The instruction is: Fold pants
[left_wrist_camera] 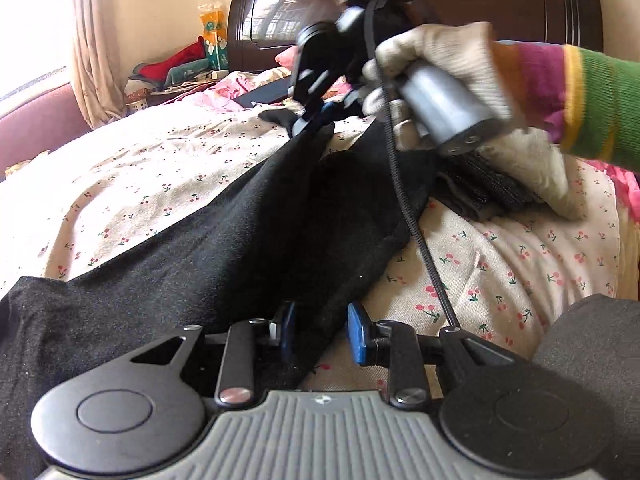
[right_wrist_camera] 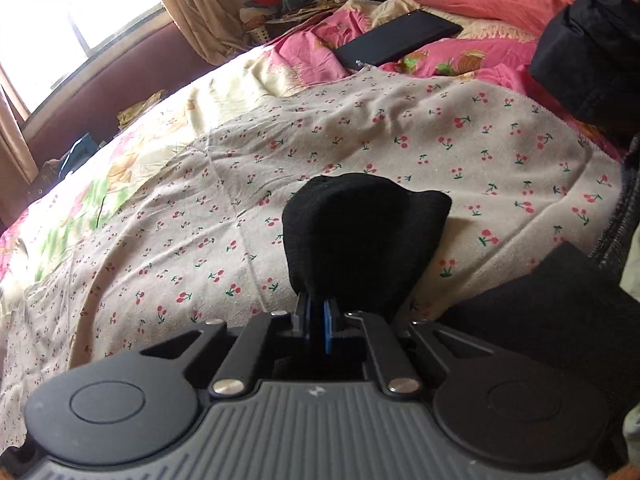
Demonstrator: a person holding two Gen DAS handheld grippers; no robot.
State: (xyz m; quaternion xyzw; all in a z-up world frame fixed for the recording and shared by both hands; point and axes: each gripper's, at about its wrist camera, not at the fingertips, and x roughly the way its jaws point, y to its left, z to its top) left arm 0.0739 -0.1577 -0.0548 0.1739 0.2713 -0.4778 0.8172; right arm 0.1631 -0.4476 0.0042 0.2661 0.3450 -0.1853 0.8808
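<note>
Black pants (left_wrist_camera: 224, 240) across cherry-print sheet (left_wrist_camera: 500, 264), right gripper (right_wrist_camera: 316, 316) clamped tight on a bunched end (lifted), left gripper (left_wrist_camera: 322, 332) part-open, fabric between fingers, grip unclear.

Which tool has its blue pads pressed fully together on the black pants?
The right tool: its pads pinch a bunched end of the black pants. The left tool shows a gap.
</note>
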